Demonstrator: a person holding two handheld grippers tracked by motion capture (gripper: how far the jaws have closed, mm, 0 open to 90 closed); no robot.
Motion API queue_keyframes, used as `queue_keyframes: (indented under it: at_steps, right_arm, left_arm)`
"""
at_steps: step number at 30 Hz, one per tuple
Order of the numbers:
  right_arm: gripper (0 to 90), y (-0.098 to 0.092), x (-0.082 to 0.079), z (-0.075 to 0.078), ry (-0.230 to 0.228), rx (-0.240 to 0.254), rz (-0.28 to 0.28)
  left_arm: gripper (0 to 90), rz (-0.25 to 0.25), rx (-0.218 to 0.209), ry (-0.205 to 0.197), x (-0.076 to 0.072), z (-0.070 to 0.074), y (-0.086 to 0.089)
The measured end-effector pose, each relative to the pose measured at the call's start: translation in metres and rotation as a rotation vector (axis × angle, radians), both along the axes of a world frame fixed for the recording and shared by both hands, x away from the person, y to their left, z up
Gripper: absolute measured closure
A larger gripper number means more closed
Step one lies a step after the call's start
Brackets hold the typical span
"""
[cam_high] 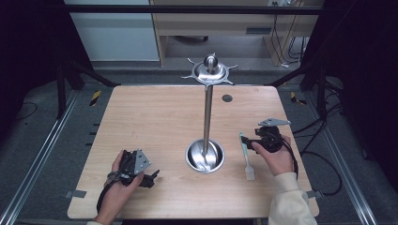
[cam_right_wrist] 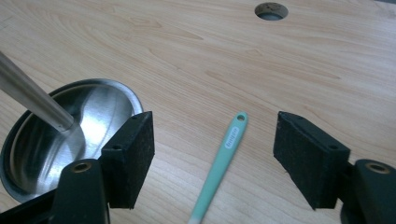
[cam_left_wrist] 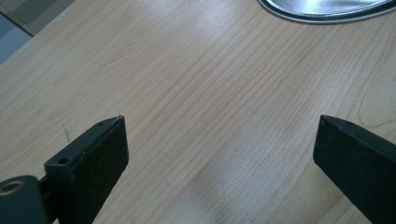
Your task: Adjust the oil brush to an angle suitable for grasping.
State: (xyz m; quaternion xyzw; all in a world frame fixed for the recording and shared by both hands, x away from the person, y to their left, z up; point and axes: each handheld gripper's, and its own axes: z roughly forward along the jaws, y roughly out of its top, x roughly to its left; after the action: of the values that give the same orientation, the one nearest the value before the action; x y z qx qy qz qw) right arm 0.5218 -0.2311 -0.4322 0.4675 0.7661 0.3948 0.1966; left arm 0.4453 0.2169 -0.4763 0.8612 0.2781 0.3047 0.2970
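A tool with a teal handle (cam_high: 245, 152) and a white head lies flat on the wooden table (cam_high: 155, 122), right of a steel stand (cam_high: 207, 117). The stand has a round dish base (cam_high: 205, 157) and a hooked disc on top. My right gripper (cam_high: 248, 143) hovers low over the handle's far end. In the right gripper view the gripper (cam_right_wrist: 215, 122) is open, and the teal handle (cam_right_wrist: 224, 154) lies between the jaws, touching neither pad. My left gripper (cam_high: 152, 178) rests near the front left, and in its own view the left gripper (cam_left_wrist: 219, 135) stands open over bare wood.
The stand's pole (cam_right_wrist: 32, 93) rises out of the dish base (cam_right_wrist: 100, 100) just left of my right gripper's left jaw. A small round hole (cam_high: 227, 98) sits in the tabletop behind the stand. The dish rim (cam_left_wrist: 327, 11) shows at the top of the left gripper view.
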Motion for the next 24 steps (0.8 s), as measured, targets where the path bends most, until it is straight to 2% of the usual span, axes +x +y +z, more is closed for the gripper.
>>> queue_keyframes:
  at_steps: [2,4,8,9,11,13,14,15,17,18,19,24]
  right_arm:
    - [34.7,0.002,-0.001,0.000,-0.003,-0.003,0.006]
    - [42.7,0.008,-0.002,0.001,-0.022,-0.034,0.027]
    - [51.4,0.012,-0.003,0.000,-0.030,-0.063,0.041]
    - [59.1,0.014,-0.003,-0.001,-0.036,-0.096,0.055]
    - [66.7,0.015,-0.003,-0.003,-0.034,-0.116,0.062]
    - [69.2,0.017,-0.004,-0.004,-0.031,-0.124,0.066]
    - [75.3,0.021,-0.003,-0.009,-0.019,-0.166,0.080]
    - [75.3,0.021,-0.003,-0.009,-0.019,-0.166,0.080]
    - [81.9,0.029,-0.003,-0.015,-0.002,-0.218,0.098]
    - [81.9,0.029,-0.003,-0.015,-0.002,-0.218,0.098]
    - [85.5,0.033,-0.002,-0.020,0.008,-0.249,0.112]
    - [89.3,0.040,0.000,-0.027,0.029,-0.280,0.114]
  left_arm:
    - [2.9,0.000,0.000,0.000,0.000,0.000,0.000]
    - [3.0,-0.001,0.000,-0.001,0.000,0.000,0.000]
    - [3.0,-0.001,0.000,-0.001,0.000,0.000,0.000]
    - [3.0,0.000,0.000,-0.001,0.000,0.000,0.000]
    - [3.0,0.000,0.000,-0.001,0.000,0.000,0.000]
    - [3.0,-0.001,0.001,-0.001,0.000,0.000,0.000]
    - [3.0,-0.001,0.002,0.000,0.000,0.000,-0.001]
    - [3.0,-0.003,0.003,0.002,0.000,0.000,-0.001]
    - [3.0,-0.004,0.005,0.003,0.000,0.000,-0.001]
    - [3.0,-0.004,0.005,0.001,0.000,-0.001,-0.001]
    - [3.0,-0.004,0.005,0.001,0.000,-0.001,-0.001]
    - [3.0,-0.004,0.005,0.002,0.000,-0.001,-0.001]
